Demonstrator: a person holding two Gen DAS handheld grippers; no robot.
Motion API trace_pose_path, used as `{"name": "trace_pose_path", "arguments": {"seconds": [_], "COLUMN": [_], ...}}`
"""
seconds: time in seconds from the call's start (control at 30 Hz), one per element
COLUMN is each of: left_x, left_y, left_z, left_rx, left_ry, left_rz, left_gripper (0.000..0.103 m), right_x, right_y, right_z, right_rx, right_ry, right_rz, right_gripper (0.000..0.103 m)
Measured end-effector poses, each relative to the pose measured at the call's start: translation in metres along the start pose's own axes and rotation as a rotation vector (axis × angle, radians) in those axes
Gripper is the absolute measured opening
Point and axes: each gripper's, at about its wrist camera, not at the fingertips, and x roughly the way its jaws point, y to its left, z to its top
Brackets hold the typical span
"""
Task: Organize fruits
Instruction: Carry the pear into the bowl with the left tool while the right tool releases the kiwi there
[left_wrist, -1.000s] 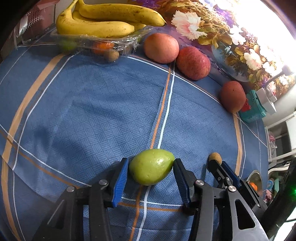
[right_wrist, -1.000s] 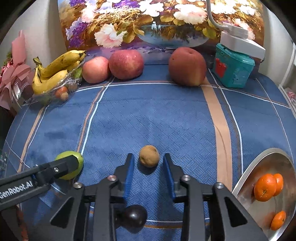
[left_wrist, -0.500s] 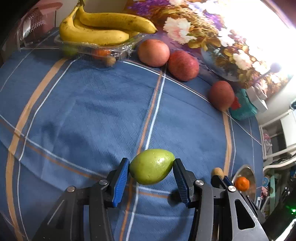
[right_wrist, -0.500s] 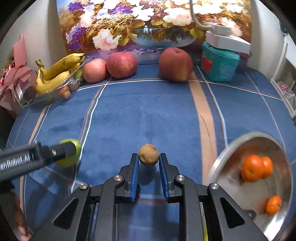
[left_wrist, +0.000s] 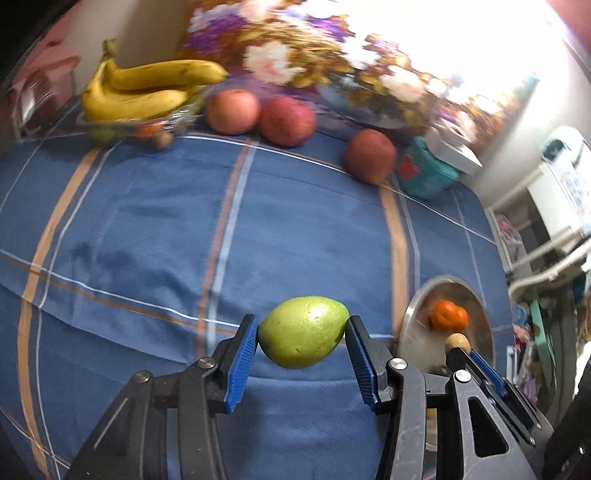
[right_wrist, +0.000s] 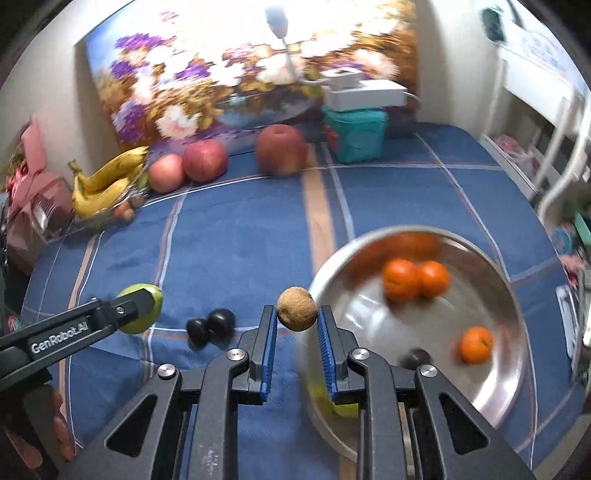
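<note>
Right gripper (right_wrist: 296, 325) is pinching the kiwi (right_wrist: 297, 308) beside the bowl (right_wrist: 517, 354) rim, left gripper (left_wrist: 302, 341) is clamping the guava (left_wrist: 303, 331); each should be carrying low over the bowl, releasing clear of oranges (right_wrist: 413, 278).

Open blue tablecloth (right_wrist: 240, 240) fills the middle from 9 to 12 o'clock. A steel bowl (right_wrist: 517, 332) with oranges (right_wrist: 413, 277) blocks 2 to 4 o'clock. Two dark round fruits (right_wrist: 212, 325) lie at 9 o'clock. Apples (right_wrist: 205, 160), bananas (right_wrist: 107, 181) and a teal box (right_wrist: 354, 133) line the far edge.
</note>
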Motion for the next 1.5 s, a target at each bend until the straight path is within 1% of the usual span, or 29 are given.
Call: {"name": "trace_pose_path", "arguments": {"seconds": [0.1,0.17,0.2,0.23,0.33,0.4,0.47,0.6,0.73,0.8,0.87,0.9,0.93,1.0,1.17,1.3,1.5], "left_x": [0.004,0.008,0.010,0.013,0.024,0.029,0.030,0.028,0.024,0.027,0.033,0.037,0.041,0.046,0.055,0.060,0.068], "left_y": [-0.020,-0.039,-0.050,-0.063,-0.093,-0.101,-0.097,-0.069,-0.051,-0.051,-0.052,-0.053,-0.054,-0.056,-0.057,-0.057,-0.063], "left_z": [-0.006,-0.010,-0.013,-0.016,-0.026,-0.029,-0.025,-0.012,-0.011,-0.014,-0.019,-0.021,-0.024,-0.027,-0.030,-0.031,-0.033], "left_rx": [0.047,0.098,0.130,0.165,0.259,0.281,0.259,0.189,0.142,0.159,0.173,0.174,0.174,0.176,0.191,0.185,0.219], "left_ry": [0.015,0.017,0.015,0.015,0.018,0.021,0.024,0.024,0.049,0.077,0.100,0.111,0.128,0.147,0.166,0.172,0.169], "left_rz": [-0.029,-0.051,-0.066,-0.082,-0.101,-0.108,-0.113,-0.099,-0.094,-0.072,-0.048,-0.044,-0.045,-0.045,-0.002,0.001,0.012], "left_gripper": [0.051,0.042,0.035,0.035,0.035,0.035,0.035,0.035,0.038,0.038,0.044,0.053,0.058,0.058,0.058,0.058,0.058], "right_x": [-0.001,0.001,0.003,0.005,0.008,0.011,0.016,0.017,0.020,0.020,0.020,0.020,0.021,0.021,0.023,0.024,0.023], "right_y": [-0.027,-0.050,-0.060,-0.073,-0.094,-0.103,-0.107,-0.111,-0.106,-0.103,-0.101,-0.101,-0.100,-0.099,-0.100,-0.100,-0.099], "right_z": [-0.001,-0.001,-0.002,-0.003,-0.006,-0.007,-0.007,-0.006,-0.005,-0.005,-0.005,-0.005,-0.005,-0.005,-0.005,-0.004,-0.004], "right_rx": [0.047,0.102,0.125,0.154,0.191,0.209,0.213,0.220,0.218,0.216,0.214,0.214,0.214,0.211,0.217,0.214,0.214], "right_ry": [0.013,0.023,0.030,0.037,0.046,0.055,0.065,0.069,0.075,0.076,0.077,0.078,0.080,0.084,0.090,0.092,0.093], "right_rz": [-0.046,-0.086,-0.100,-0.118,-0.156,-0.156,-0.152,-0.137,-0.113,-0.111,-0.106,-0.102,-0.099,-0.095,-0.093,-0.087,-0.085], "right_gripper": [0.023,0.023,0.023,0.023,0.023,0.023,0.023,0.023,0.023,0.023,0.023,0.023,0.023,0.023,0.023,0.023,0.023]}}
